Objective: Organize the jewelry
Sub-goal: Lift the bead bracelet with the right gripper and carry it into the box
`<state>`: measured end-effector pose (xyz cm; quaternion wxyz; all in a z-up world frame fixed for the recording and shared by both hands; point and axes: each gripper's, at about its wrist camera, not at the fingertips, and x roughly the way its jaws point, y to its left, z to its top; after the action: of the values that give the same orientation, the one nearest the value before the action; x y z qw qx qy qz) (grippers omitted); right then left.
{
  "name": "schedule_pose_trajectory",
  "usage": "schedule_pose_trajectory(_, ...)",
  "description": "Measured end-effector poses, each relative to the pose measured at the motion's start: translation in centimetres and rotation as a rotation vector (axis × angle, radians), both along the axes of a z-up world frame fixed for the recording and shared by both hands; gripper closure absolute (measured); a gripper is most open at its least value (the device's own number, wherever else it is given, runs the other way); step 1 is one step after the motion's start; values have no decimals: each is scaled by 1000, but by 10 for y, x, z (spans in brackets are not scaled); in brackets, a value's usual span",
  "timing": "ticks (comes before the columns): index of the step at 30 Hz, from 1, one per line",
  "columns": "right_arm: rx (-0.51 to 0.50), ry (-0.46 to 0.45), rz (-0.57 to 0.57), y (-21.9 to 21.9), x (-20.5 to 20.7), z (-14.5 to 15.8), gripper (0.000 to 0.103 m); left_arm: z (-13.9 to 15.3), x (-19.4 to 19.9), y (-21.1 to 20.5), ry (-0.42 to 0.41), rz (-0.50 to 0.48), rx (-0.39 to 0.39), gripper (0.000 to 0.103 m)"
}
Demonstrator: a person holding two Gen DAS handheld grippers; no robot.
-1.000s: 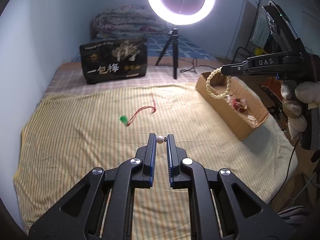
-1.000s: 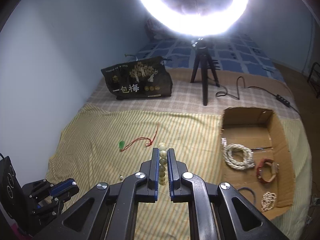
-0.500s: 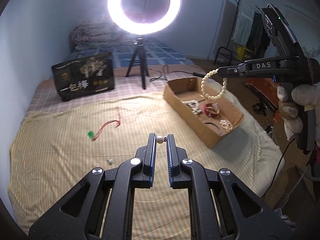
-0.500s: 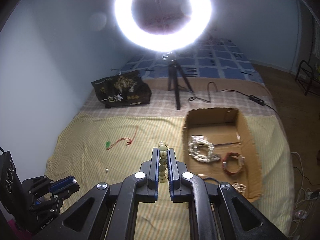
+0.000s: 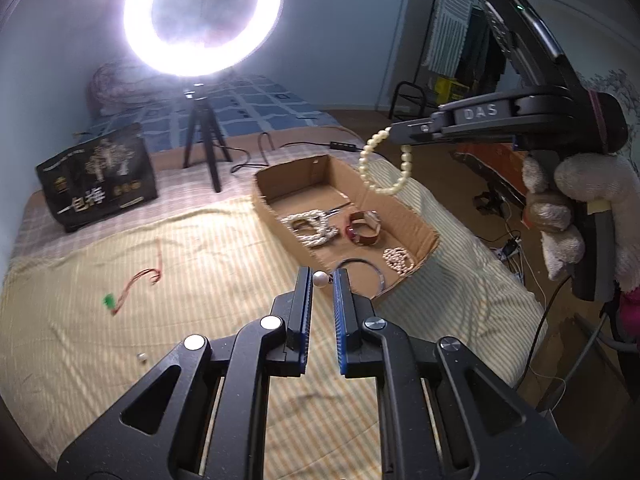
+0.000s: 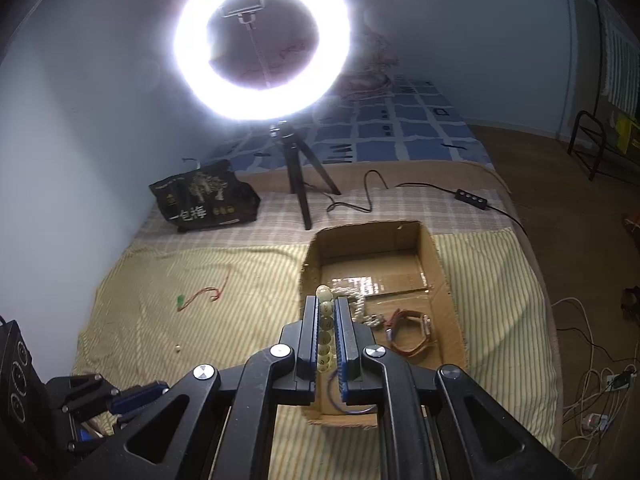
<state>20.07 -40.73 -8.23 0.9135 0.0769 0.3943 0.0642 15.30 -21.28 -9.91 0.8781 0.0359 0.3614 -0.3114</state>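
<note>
My left claw point(image 5: 323, 280) is pinched on a single pearl bead point(image 5: 319, 279), which sits at the tips just short of the near corner of the cardboard box point(image 5: 420, 236). My right claw point(image 6: 325, 312) is pressed together on a cream bead bracelet point(image 5: 385, 164); in the right wrist view its beads run in a line between the fingers, along the claw's own axis, while in the left wrist view the loop hangs down from the tips above the box's far right wall. The box lies on the bed with its long axis running away from me, open at the top, its walls low. Inside lie a white bead necklace point(image 5: 310, 228), a brown-strapped watch point(image 5: 364, 229), a small pearl cluster point(image 5: 398, 259) and a thin dark bangle point(image 5: 362, 270) at the near end; the far end of its floor is bare. Left of the box, the striped yellow sheet point(image 5: 224, 272) offers open room, carrying only a red cord with a green pendant point(image 5: 134, 284) and one loose small bead point(image 5: 141, 357). Beyond stand a ring light point(image 5: 202, 20) on a tripod and a black printed bag point(image 5: 98, 178).
</note>
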Motion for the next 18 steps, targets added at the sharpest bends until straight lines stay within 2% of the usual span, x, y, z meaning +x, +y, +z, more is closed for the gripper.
schedule_pose_trajectory(8,12,22,-22,-20,25,-18,98,-12,13,-38,13,-58,10,95)
schedule_pose_trajectory(18,9,42,-47,-37,64,-39,98,-27,49,-65,23,-57,7,95)
